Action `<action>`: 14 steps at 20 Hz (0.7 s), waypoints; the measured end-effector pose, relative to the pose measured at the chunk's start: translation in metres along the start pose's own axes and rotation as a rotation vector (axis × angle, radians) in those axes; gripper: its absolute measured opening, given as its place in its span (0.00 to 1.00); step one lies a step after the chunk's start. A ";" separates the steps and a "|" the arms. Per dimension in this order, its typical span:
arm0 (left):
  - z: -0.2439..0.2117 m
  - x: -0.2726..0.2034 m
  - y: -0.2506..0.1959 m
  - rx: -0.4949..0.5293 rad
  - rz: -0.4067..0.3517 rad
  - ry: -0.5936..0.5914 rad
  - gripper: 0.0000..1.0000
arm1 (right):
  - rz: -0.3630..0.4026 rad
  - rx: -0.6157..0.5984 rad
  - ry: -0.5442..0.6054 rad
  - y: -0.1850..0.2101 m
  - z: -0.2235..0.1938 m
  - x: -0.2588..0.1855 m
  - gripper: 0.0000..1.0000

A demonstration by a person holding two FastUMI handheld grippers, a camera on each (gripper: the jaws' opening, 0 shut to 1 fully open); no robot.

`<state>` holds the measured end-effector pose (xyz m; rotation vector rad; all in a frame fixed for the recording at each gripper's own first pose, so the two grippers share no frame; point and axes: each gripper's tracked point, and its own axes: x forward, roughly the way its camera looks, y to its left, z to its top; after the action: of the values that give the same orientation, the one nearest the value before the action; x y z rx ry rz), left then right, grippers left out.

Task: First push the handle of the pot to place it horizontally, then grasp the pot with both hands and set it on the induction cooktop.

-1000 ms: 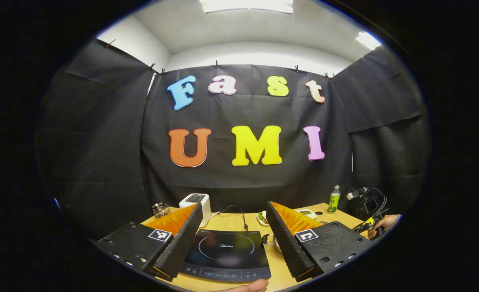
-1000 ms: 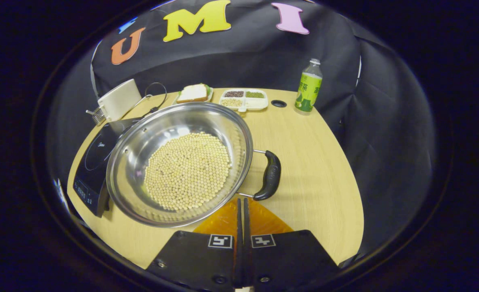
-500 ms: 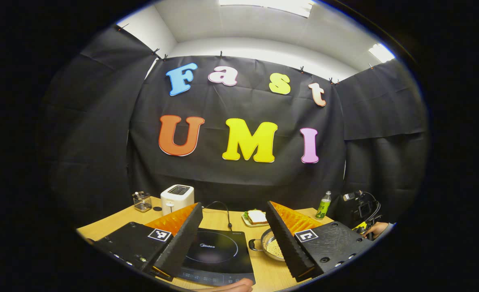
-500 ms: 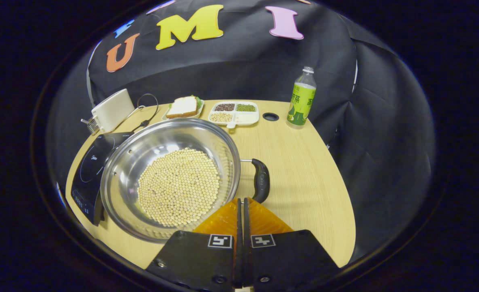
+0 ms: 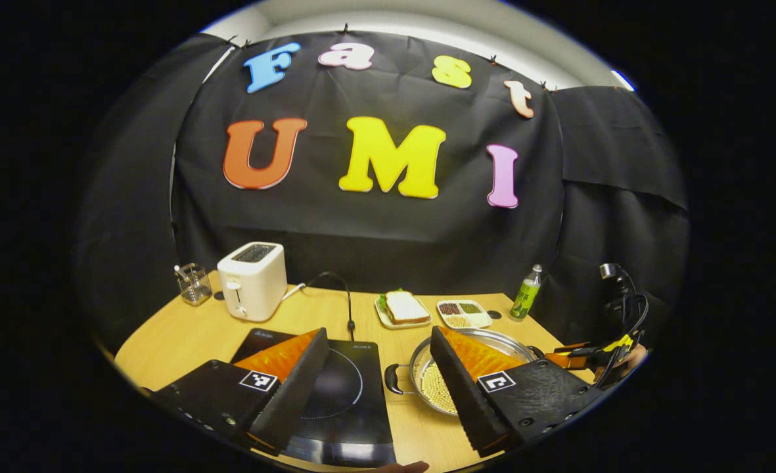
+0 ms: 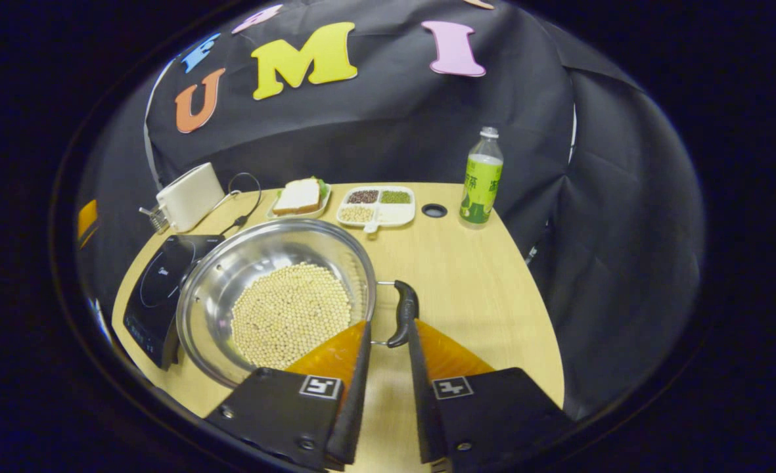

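Right gripper (image 6: 388, 341) parted a little, fingers either side of the pot's black right handle (image 6: 403, 314), not pressing it. Left gripper (image 5: 378, 368) spread wide, hovering above the induction cooktop (image 5: 345, 401). Steel pot (image 6: 276, 299) of pale beans sitting on the wooden counter (image 6: 479, 289), just beside the cooktop's right edge. Toaster (image 5: 252, 279) and green bottle (image 6: 481, 177) at the back.

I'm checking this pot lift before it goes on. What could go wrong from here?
The pot holds loose beans; lifted unevenly, they could spill. The right gripper is only partly open around the black handle, so it may clip it or grip poorly. The left gripper hangs open over the induction cooktop, not yet at the pot's other handle.
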<state>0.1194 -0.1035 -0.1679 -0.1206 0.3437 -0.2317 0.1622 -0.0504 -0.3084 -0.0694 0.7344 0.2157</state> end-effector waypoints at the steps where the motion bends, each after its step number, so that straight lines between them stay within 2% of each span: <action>1: -0.004 0.010 0.000 -0.002 0.002 0.032 0.94 | -0.007 -0.003 -0.001 -0.005 0.004 -0.002 0.53; 2: -0.010 0.020 0.001 0.001 0.008 0.061 0.94 | -0.001 -0.002 0.000 -0.007 0.007 -0.001 0.59; 3: -0.015 0.029 -0.001 0.002 0.003 0.090 0.94 | 0.000 -0.005 0.002 -0.010 0.009 -0.001 0.70; 5: -0.028 0.043 -0.006 0.001 -0.009 0.152 0.94 | 0.002 -0.012 0.006 -0.016 0.016 -0.001 0.77; 8: -0.050 0.066 -0.010 0.016 -0.019 0.263 0.94 | 0.030 0.003 0.039 -0.017 0.019 0.000 0.80; 14: -0.100 0.098 -0.018 0.042 -0.014 0.480 0.94 | 0.079 0.039 0.105 -0.008 0.023 0.014 0.77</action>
<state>0.1710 -0.1530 -0.2902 -0.0238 0.8152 -0.2810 0.1892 -0.0523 -0.3005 -0.0147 0.8462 0.2743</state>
